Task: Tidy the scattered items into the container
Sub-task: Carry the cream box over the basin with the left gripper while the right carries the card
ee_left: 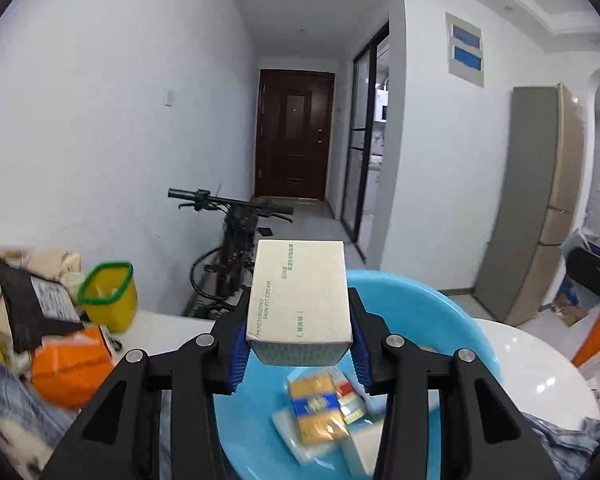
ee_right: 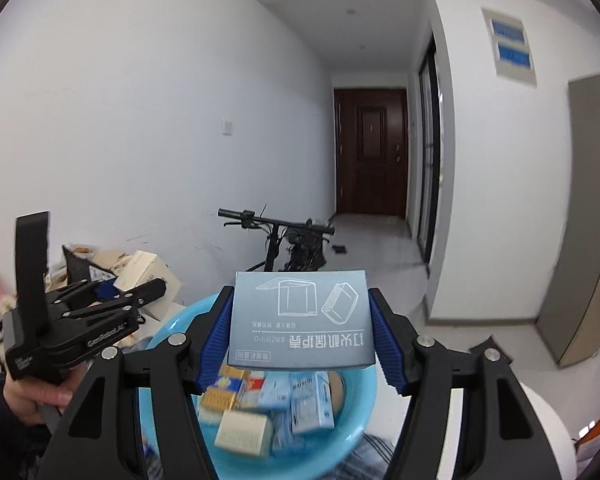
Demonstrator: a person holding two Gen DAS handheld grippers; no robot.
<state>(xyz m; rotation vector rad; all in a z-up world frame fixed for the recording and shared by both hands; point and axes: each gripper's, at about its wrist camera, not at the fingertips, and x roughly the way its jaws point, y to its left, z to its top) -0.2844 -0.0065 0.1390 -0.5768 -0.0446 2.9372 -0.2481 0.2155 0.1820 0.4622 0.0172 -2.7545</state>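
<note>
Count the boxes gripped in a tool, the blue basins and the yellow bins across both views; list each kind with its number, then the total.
Gripped boxes: 2 (cream box, grey-blue box)
blue basin: 1
yellow bin: 1
Total: 4

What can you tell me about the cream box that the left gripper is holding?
The cream box is a pale cardboard carton with green print reading "Moisturizing Skin-Fit Cream" and a finely patterned end facing the camera. It looks closed and undented. The left gripper clamps its two long sides between blue ribbed pads, holding it above the blue basin.
</note>
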